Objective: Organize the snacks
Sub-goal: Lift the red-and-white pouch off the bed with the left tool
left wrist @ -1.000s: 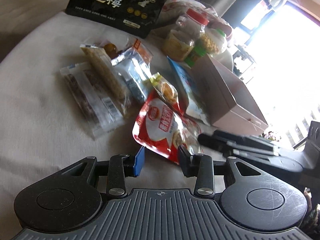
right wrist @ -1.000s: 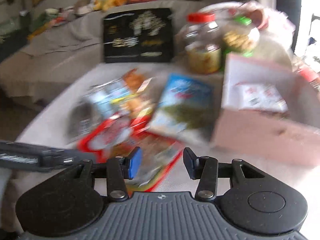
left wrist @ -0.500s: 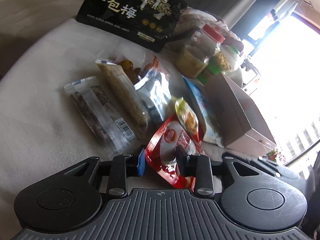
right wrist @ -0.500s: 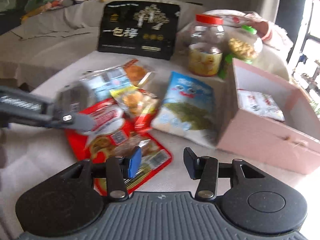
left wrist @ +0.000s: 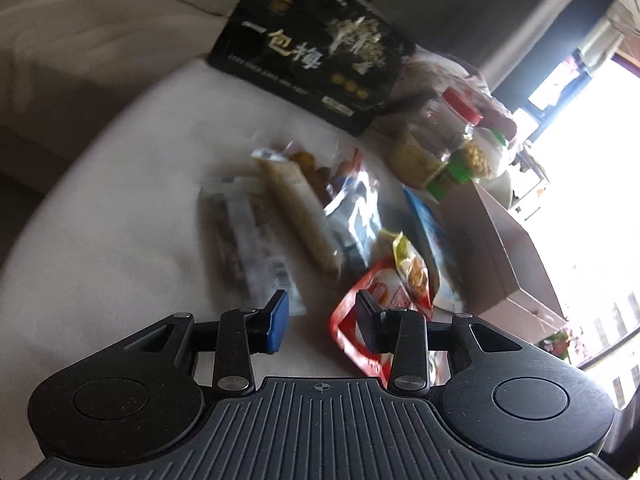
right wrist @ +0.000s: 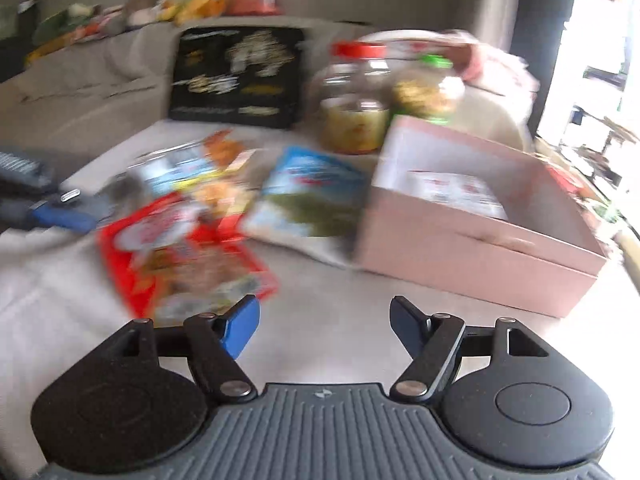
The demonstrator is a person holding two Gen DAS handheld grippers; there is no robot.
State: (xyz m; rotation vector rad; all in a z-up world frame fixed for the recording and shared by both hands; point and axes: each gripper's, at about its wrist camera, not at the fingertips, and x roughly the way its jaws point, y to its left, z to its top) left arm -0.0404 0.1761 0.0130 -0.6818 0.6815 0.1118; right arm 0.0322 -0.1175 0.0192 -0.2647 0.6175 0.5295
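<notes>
A pale beige cloth covers the bench (right wrist: 340, 320), and behind it runs a sofa (right wrist: 100, 76) under the same kind of cloth, its back ledge lined with blurred bright items. Strong daylight pours through a window (left wrist: 592, 168) on the right, edged by a dark curtain (left wrist: 520, 12).

At the far side of the bench a black box with gold lettering (left wrist: 316, 48) stands propped up, next to a red-lidded jar (right wrist: 358, 100) and a green-lidded jar (right wrist: 428, 88). An open pink box (right wrist: 480, 236) sits on the right with a white packet (right wrist: 456, 192) inside. The loose snacks lie in a heap left of it: a blue-and-green bag (right wrist: 308, 200) touching the box wall, a red pouch (right wrist: 180, 256), a small yellow packet (left wrist: 412, 268), and long clear-wrapped bars (left wrist: 248, 240).

The left tongs (left wrist: 320, 320) are opening, their right pad at the edge of the red pouch, nothing clamped. The right tongs (right wrist: 324, 324) are opening wide over bare cloth, empty.
</notes>
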